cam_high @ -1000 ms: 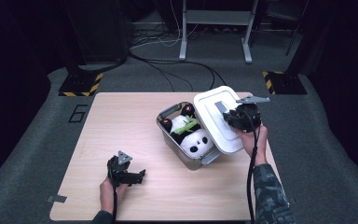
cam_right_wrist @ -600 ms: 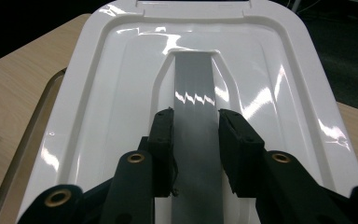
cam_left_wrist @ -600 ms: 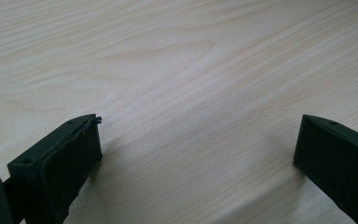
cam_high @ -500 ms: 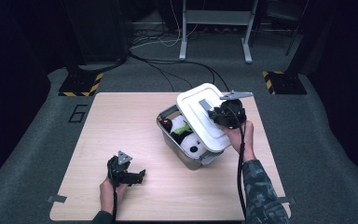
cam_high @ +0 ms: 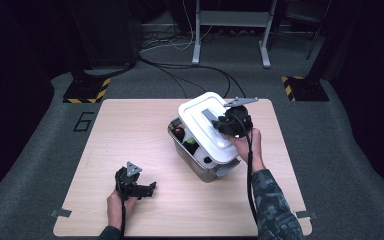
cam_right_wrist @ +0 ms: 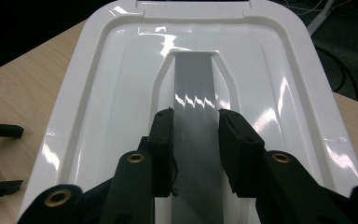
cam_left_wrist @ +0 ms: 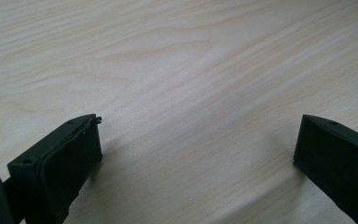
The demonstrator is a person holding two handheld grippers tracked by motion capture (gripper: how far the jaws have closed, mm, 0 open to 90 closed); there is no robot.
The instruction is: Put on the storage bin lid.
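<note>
A: Count it off for the caption.

B: One table (cam_high: 130, 135). One grey bin (cam_high: 192, 157) on it, right of middle. One white lid (cam_high: 207, 125) with one grey handle (cam_right_wrist: 195, 100) along its middle. Two grippers, one to each hand.

A: The right gripper (cam_high: 219, 122)?

B: Its jaws are pinched on the handle, one pad on each side, as the right gripper view shows. The lid hangs tilted over the bin, covering most of the opening; a strip along the bin's left side lies uncovered, with dark items inside that are too small to name.

A: The left gripper (cam_high: 147, 190)?

B: Low at the table's near left, well apart from the bin. Its jaws stand spread, with bare wood between them in the left gripper view.

A: What has changed from a second ago?

B: The lid has moved left. It hung over the bin's right edge, with the contents showing; now it sits over the opening. The left gripper has kept its place.
</note>
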